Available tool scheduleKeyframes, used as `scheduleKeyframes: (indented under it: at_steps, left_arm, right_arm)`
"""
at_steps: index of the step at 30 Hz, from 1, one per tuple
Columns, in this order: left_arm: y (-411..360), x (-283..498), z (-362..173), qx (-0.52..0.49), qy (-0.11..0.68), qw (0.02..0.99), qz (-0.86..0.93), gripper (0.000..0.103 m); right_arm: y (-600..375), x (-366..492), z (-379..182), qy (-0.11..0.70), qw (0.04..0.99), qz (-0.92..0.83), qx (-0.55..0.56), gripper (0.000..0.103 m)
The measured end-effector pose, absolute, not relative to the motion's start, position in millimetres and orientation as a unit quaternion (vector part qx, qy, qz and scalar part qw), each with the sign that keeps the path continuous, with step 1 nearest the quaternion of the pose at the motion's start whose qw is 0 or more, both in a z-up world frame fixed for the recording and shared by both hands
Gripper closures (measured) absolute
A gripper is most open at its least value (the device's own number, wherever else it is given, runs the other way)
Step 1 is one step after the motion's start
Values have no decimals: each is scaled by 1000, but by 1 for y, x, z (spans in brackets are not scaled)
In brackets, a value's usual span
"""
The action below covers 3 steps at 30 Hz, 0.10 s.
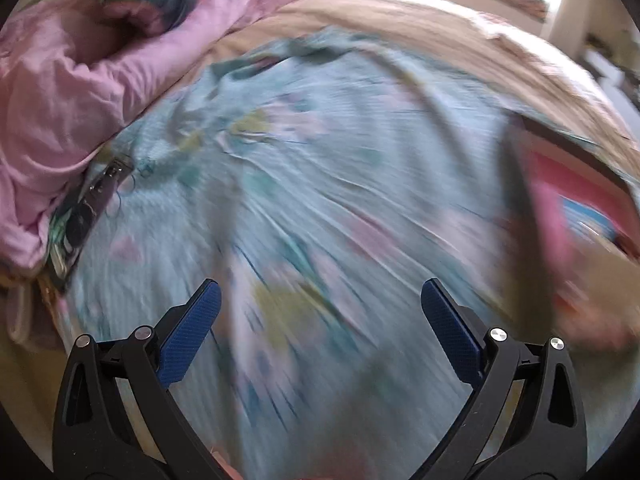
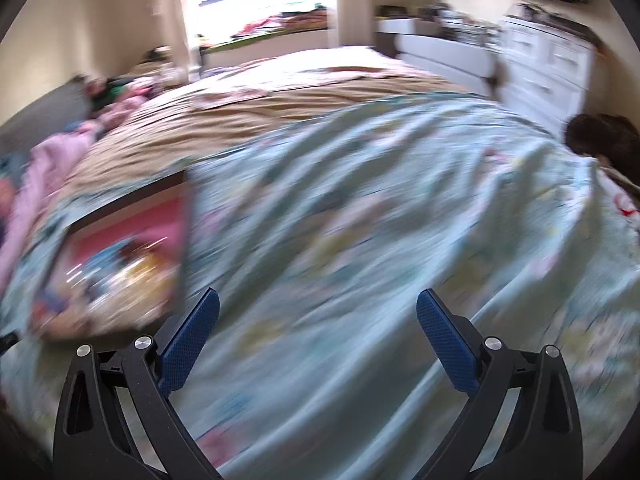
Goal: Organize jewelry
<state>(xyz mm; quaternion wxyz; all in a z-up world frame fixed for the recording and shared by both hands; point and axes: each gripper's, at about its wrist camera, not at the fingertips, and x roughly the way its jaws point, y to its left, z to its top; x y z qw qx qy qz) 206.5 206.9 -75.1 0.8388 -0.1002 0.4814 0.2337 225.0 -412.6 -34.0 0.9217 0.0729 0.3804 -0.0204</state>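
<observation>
Both views are motion-blurred. An open box with a pink-red lining point(image 2: 132, 228) lies on the floral bedspread at the left of the right wrist view, with blurred colourful jewelry point(image 2: 116, 276) inside; it also shows at the right edge of the left wrist view point(image 1: 576, 200). My right gripper point(image 2: 318, 300) is open and empty, above the bedspread just right of the box. My left gripper point(image 1: 320, 292) is open and empty over the bedspread, left of the box. A dark strip with small metal pieces point(image 1: 100, 196) lies at the left of the left wrist view.
The light blue floral bedspread point(image 1: 320, 140) covers a bed over a tan blanket point(image 2: 240, 116). A pink quilt point(image 1: 60, 100) is heaped at the left. White drawers point(image 2: 548, 68) stand beyond the bed at right. A dark-haired person point(image 2: 604, 140) is at the right edge.
</observation>
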Motion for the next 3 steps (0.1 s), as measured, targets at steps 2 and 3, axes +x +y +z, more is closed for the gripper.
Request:
scheduleKeyframes:
  at_steps: [2,3]
  left_arm:
    - [230,226,-84,-119,489,827,251,9]
    - [239,233,-88,-126,486,825,258,9]
  right_arm:
    - [-436,248,-42,387,917,-50,79,5]
    - [-450,264,-48,392,914,-67,83,5]
